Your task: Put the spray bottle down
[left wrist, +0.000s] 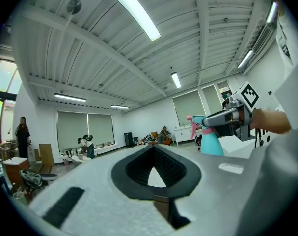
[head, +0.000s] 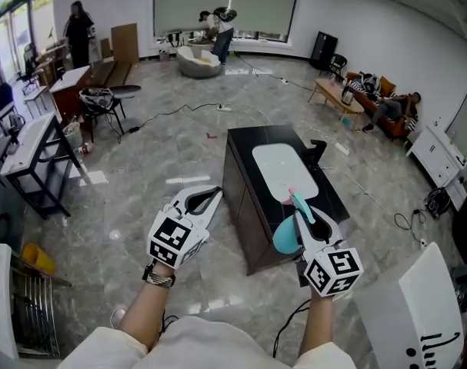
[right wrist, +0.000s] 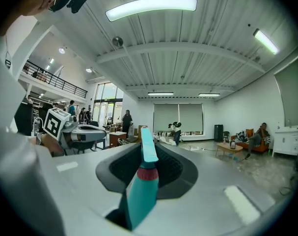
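A teal spray bottle with a pink collar and trigger hangs in my right gripper, which is shut on its neck. It is held over the near end of a dark table that bears a white oval tray. In the right gripper view the spray bottle stands between the black pads, with its head pointing away. My left gripper hovers over the floor to the left of the table, jaws together and nothing in them. From the left gripper view the spray bottle shows at the right.
A white cabinet stands at the near right, and desks with a rack line the left side. Cables run across the marble floor. A low wooden table, a sofa and several people are far off.
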Action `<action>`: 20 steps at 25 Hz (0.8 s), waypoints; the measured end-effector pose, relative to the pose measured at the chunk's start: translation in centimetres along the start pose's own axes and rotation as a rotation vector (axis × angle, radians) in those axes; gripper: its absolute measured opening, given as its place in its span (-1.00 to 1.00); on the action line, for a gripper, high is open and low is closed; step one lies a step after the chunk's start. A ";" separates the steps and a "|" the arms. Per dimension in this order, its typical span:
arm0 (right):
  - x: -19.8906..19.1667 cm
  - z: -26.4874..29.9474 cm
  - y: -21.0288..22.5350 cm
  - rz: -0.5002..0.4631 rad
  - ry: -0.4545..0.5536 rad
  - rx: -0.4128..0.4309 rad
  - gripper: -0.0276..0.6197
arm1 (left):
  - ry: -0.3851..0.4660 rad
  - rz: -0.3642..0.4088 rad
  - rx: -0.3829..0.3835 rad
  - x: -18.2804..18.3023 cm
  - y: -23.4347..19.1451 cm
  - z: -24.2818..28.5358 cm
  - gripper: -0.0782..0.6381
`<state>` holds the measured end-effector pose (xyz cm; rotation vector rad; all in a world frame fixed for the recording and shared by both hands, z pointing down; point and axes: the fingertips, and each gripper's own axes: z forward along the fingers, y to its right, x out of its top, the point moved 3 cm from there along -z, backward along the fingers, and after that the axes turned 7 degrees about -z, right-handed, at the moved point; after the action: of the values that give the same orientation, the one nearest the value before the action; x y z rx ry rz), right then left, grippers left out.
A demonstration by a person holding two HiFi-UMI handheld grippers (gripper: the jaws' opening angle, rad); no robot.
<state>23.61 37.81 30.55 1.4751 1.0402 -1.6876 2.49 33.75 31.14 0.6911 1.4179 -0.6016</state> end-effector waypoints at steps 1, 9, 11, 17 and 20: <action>-0.3 -0.1 0.3 0.003 -0.005 0.005 -0.63 | -0.002 -0.003 0.005 -0.1 0.4 0.2 -0.77; -1.2 2.1 1.4 -0.008 -0.011 0.050 -0.63 | -0.022 -0.016 0.022 -1.6 0.3 2.3 -0.77; -1.3 3.4 2.1 -0.008 -0.008 0.049 -0.63 | -0.018 -0.017 0.026 -1.8 -0.7 3.3 -0.77; -1.6 9.8 4.5 -0.018 0.006 0.044 -0.63 | -0.012 -0.012 0.027 -2.7 -6.4 8.0 -0.77; -1.4 13.9 6.0 -0.020 0.014 0.039 -0.63 | 0.001 -0.006 0.020 -2.6 -9.9 10.9 -0.77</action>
<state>22.53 22.67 31.78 1.5081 1.0379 -1.7228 2.31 19.00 33.24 0.7034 1.4171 -0.6213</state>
